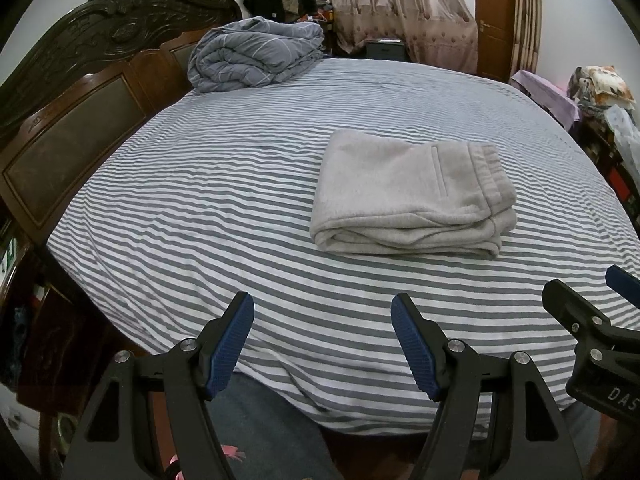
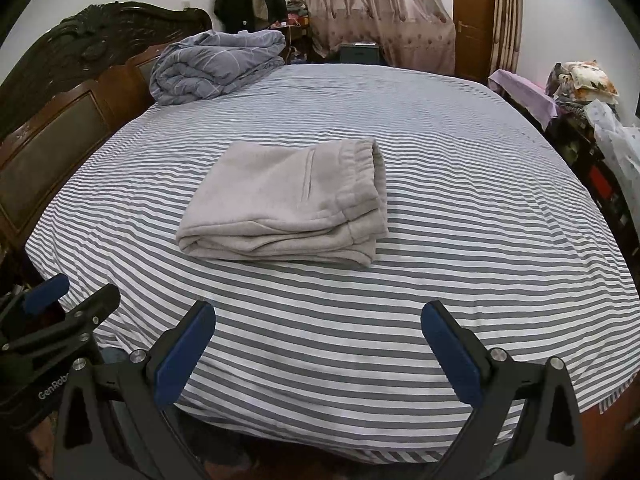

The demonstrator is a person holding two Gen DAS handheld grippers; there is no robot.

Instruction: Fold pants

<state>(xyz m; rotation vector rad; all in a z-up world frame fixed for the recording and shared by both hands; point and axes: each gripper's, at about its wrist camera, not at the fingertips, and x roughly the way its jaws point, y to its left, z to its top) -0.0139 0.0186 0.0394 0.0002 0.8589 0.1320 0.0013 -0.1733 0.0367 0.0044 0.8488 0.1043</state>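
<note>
On the striped bed (image 1: pixel 200 200), the grey pants (image 1: pixel 408 200) lie folded mid-mattress. The left hand-held gripper (image 1: pixel 322 312) and right hand-held gripper (image 2: pixel 318 320) hover near the edge, both spread wide, holding nothing.

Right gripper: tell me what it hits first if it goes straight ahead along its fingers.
Probably the striped sheet. The right gripper is open, empty, near the bed's edge. The folded grey pants lie ahead, slightly left of its centre line; depth is unclear, so their right edge might come first.

Striped bed (image 2: pixel 440 184); carved headboard (image 2: pixel 60 92) left of it, curtains (image 2: pixel 372 12) and brown door (image 2: pixel 474 20) behind, white walls.
</note>
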